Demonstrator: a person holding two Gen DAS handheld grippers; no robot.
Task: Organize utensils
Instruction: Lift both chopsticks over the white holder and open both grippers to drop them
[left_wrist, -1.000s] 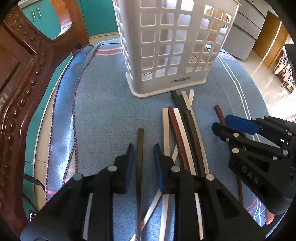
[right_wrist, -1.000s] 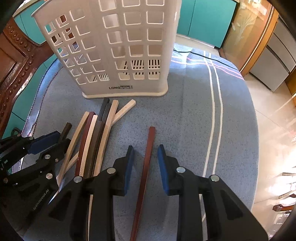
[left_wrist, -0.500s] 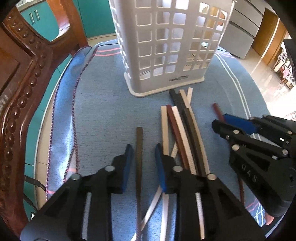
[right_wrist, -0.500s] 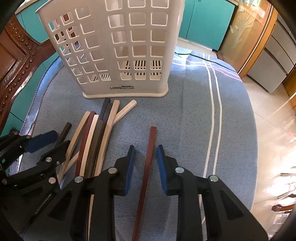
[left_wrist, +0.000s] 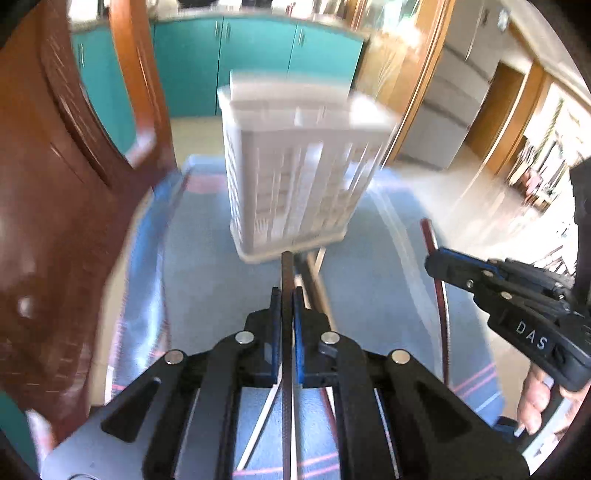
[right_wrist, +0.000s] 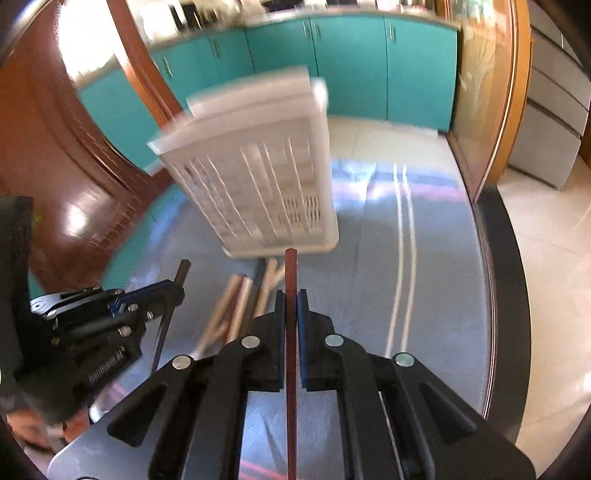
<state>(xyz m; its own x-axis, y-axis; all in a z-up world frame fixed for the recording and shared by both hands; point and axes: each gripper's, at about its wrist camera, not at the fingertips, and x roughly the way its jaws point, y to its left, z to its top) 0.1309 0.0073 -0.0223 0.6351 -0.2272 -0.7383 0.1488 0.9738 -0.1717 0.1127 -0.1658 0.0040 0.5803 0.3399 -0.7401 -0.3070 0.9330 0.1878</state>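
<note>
My left gripper (left_wrist: 287, 295) is shut on a dark brown chopstick (left_wrist: 287, 271) and holds it lifted, pointing at the white slotted basket (left_wrist: 295, 177). My right gripper (right_wrist: 291, 297) is shut on a reddish-brown chopstick (right_wrist: 290, 273), also lifted toward the basket (right_wrist: 258, 177). Several more chopsticks (right_wrist: 240, 299) lie on the blue cloth in front of the basket. Each gripper shows in the other's view: the right one (left_wrist: 436, 264) at the right, the left one (right_wrist: 173, 290) at the left. Both views are motion-blurred.
A blue striped cloth (right_wrist: 424, 277) covers the round table. A carved wooden chair back (left_wrist: 55, 203) stands close on the left. Teal cabinets (right_wrist: 351, 62) line the far wall. The table edge (right_wrist: 495, 295) curves along the right.
Both grippers closed on the chopsticks that lay between their fingers and lifted them off the cloth. Both views tilted up, so the basket now looks farther away.
</note>
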